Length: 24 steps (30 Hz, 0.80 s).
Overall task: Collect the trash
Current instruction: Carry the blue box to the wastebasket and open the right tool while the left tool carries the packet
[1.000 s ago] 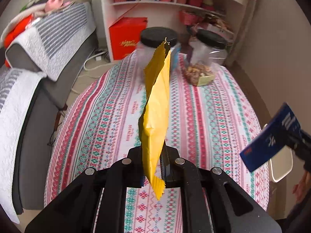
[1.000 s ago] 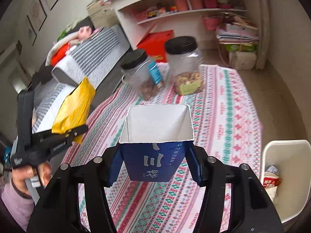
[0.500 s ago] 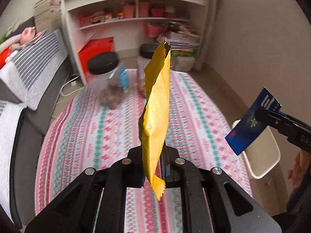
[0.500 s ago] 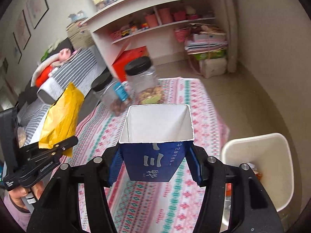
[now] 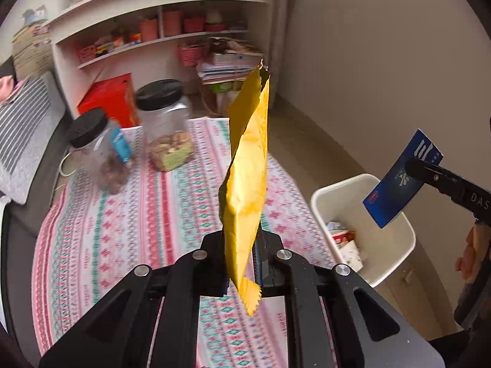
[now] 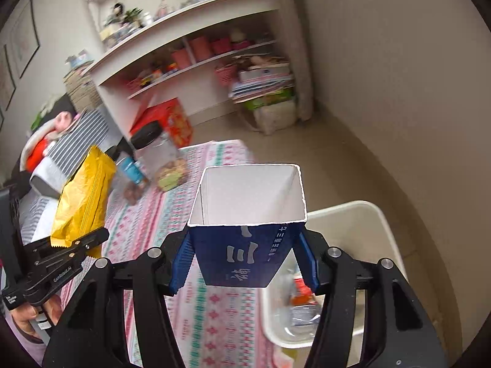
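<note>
My left gripper (image 5: pixel 241 263) is shut on a yellow snack bag (image 5: pixel 248 181) that stands upright above the patterned tablecloth; bag and gripper also show in the right wrist view (image 6: pixel 83 202). My right gripper (image 6: pixel 244 265) is shut on an open blue carton (image 6: pixel 245 230) with a white inside, held at the table's right edge next to the white trash bin (image 6: pixel 353 217). In the left wrist view the carton (image 5: pixel 399 181) hangs over the bin (image 5: pixel 396 248), which holds some wrappers.
Two clear jars with black lids (image 5: pixel 164 122) (image 5: pixel 98 150) stand at the far end of the table (image 5: pixel 122 214). A white shelf unit (image 5: pixel 159 43) and a red box (image 5: pixel 110 98) are behind. A grey sofa (image 5: pixel 24 128) lies left.
Both grippers have swung right with their loads. The trash bin has come into fuller view, and the blue carton has come over it.
</note>
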Motion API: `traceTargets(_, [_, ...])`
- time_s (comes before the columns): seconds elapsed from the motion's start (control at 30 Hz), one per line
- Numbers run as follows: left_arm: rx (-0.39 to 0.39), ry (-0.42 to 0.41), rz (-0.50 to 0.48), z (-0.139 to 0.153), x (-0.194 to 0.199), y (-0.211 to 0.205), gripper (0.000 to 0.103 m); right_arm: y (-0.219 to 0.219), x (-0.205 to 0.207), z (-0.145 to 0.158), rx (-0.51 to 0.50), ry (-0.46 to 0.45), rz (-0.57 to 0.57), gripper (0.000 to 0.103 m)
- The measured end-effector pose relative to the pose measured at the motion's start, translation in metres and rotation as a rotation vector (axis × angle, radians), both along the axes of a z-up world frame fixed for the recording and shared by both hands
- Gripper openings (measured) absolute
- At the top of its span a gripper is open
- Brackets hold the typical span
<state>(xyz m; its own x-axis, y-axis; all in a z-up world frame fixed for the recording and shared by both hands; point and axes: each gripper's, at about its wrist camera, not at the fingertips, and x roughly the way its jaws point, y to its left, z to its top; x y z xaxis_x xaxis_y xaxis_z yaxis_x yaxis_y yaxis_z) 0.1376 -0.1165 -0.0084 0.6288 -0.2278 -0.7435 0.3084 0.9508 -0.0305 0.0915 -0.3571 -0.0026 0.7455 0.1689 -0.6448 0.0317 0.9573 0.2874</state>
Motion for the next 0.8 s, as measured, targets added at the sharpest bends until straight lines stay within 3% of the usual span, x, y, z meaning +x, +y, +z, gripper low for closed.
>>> traceTargets(0.33, [-0.001,0.017,-0.122,-0.011,-0.001,-0.077,0.012,-0.067,-0.029,-0.001,0.016,-0.015,-0.132,0.055])
traceTargets(0.8, [-0.002,0.066,-0.265,-0.039,-0.014,-0.168,0.012,-0.125,-0.046,-0.017,0.039,0.019,-0.247,0.056])
